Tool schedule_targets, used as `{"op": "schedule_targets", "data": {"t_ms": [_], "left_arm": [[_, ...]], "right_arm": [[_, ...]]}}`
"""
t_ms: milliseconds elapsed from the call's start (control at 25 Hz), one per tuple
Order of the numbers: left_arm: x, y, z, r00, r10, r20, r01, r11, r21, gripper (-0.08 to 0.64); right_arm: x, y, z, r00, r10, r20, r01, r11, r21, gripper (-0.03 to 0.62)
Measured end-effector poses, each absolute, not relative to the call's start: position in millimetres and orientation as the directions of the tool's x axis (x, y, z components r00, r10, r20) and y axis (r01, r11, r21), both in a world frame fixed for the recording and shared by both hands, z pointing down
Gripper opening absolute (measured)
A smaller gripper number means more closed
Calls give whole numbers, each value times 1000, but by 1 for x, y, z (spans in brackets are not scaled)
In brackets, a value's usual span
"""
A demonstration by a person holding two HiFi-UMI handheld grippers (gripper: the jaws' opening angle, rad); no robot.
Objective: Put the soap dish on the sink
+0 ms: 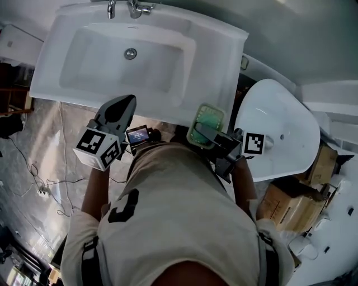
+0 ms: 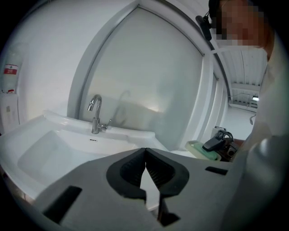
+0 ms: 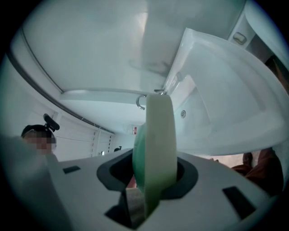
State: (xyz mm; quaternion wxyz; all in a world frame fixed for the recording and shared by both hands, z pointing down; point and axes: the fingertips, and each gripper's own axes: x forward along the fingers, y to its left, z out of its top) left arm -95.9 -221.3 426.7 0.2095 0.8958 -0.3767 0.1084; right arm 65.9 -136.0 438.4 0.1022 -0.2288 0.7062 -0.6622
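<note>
One green soap dish [image 1: 208, 116] hangs at the five o'clock corner of the sink [image 1: 218, 44], not yet resting on its deck. The right gripper [image 1: 202, 131] has it by the near rim, jaws partly closed and clamped on that thin edge. The left gripper [image 1: 118, 109] hovers at the sink's six o'clock edge, its jaws pressed together on nothing.

The grip is narrow, so I judge the dish could pivot or slip if it is bumped against the rim. The right-hand ledge looks slim, and a dish set down overhanging it could tip to the floor.

The sink is glossy white, with a chrome faucet [image 1: 131, 8] at twelve o'clock and a drain [image 1: 130, 53] in the bowl. A second white basin [image 1: 285, 139] leans at the dish's three o'clock. Cables [image 1: 42, 184] trail over the marbled floor [image 1: 67, 128] at eight o'clock.
</note>
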Motion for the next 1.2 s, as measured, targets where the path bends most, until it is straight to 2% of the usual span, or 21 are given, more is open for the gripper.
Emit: {"op": "schedule_targets", "data": {"t_ms": [200, 360, 520, 800, 960, 1200], "left_arm": [[-82, -226, 436, 700, -610, 371, -713, -628, 313, 20], [-77, -236, 439, 696, -617, 368, -718, -617, 323, 20], [-91, -241, 440, 686, -644, 339, -727, -603, 327, 20], [-114, -231, 445, 662, -663, 348, -749, -568, 342, 20], [-102, -227, 445, 668, -655, 352, -743, -571, 348, 20], [-85, -216, 440, 699, -626, 345, -715, -607, 346, 20]], "right_arm": [[67, -144, 442, -891, -422, 168, -192, 15, -981, 143], [73, -152, 464, -868, -437, 235, -226, -73, -971, 141], [57, -153, 473, -861, -451, 233, -191, -137, -972, 140], [55, -152, 479, -846, -454, 279, -250, -123, -960, 133], [52, -150, 481, -865, -422, 270, -246, -111, -963, 133], [59, -151, 489, -837, -464, 291, -266, -121, -956, 133]]}}
